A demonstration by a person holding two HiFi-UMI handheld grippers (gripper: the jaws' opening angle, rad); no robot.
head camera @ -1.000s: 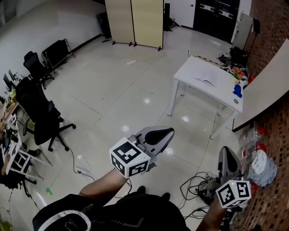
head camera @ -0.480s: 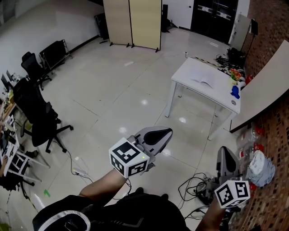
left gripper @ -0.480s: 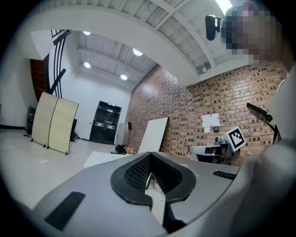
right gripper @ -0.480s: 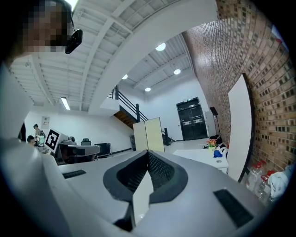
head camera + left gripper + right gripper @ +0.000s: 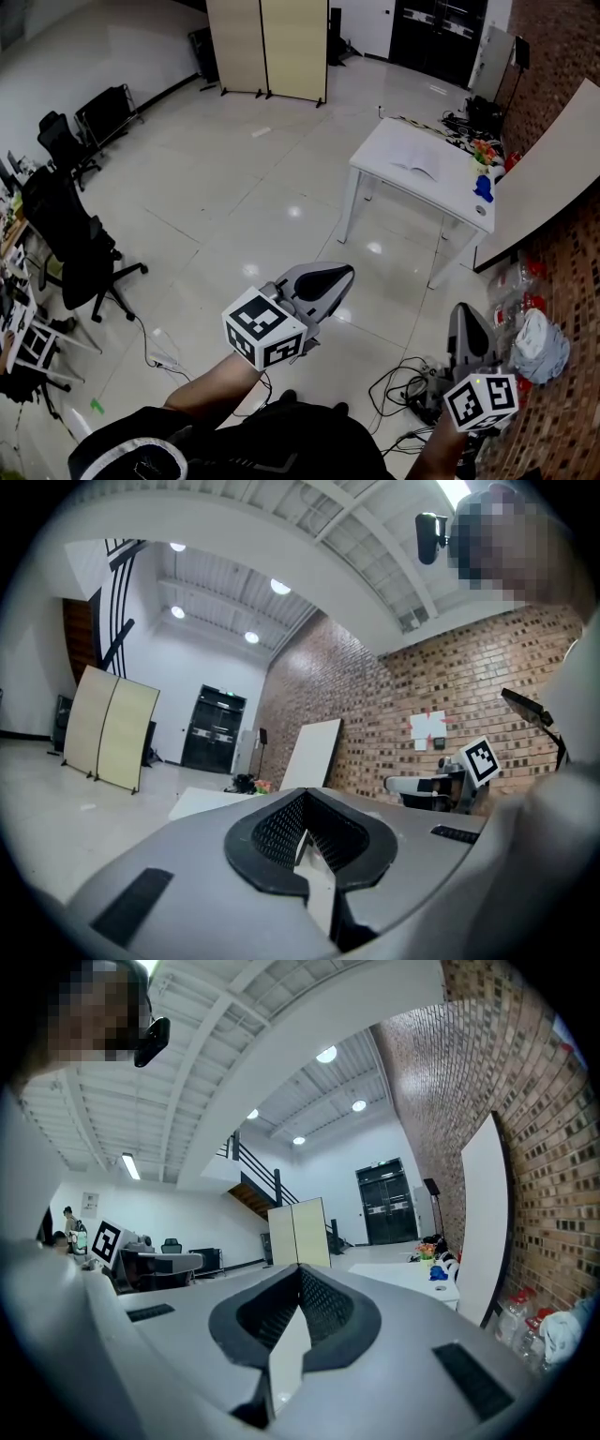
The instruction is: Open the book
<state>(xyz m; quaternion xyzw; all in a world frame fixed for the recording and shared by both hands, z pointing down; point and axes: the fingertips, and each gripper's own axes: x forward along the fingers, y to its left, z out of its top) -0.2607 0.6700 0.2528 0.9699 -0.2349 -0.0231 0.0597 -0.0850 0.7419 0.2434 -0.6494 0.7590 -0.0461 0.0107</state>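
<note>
A white book (image 5: 419, 166) lies on the white table (image 5: 382, 148) far across the room; its pages look spread, but it is too small to be sure. Both grippers are held level well short of the table, over the floor. My left gripper (image 5: 348, 271) is shut with nothing between its jaws, and in the left gripper view (image 5: 305, 795) its tips meet. My right gripper (image 5: 466, 313) is also shut and empty, with the jaws together in the right gripper view (image 5: 300, 1268). The table (image 5: 405, 1275) shows beyond the right jaws.
A blue object (image 5: 483, 187) and flowers (image 5: 484, 150) stand at the table's right end. A large white board (image 5: 548, 183) leans on the brick wall. Cables (image 5: 405, 382) and bottles and bags (image 5: 530, 337) lie on the floor at right. Office chairs (image 5: 80, 251) stand left, a folding screen (image 5: 267, 47) behind.
The head view has shifted slightly, so the table and screen sit a little further left in the picture. Both grippers stay where they were, shut.
</note>
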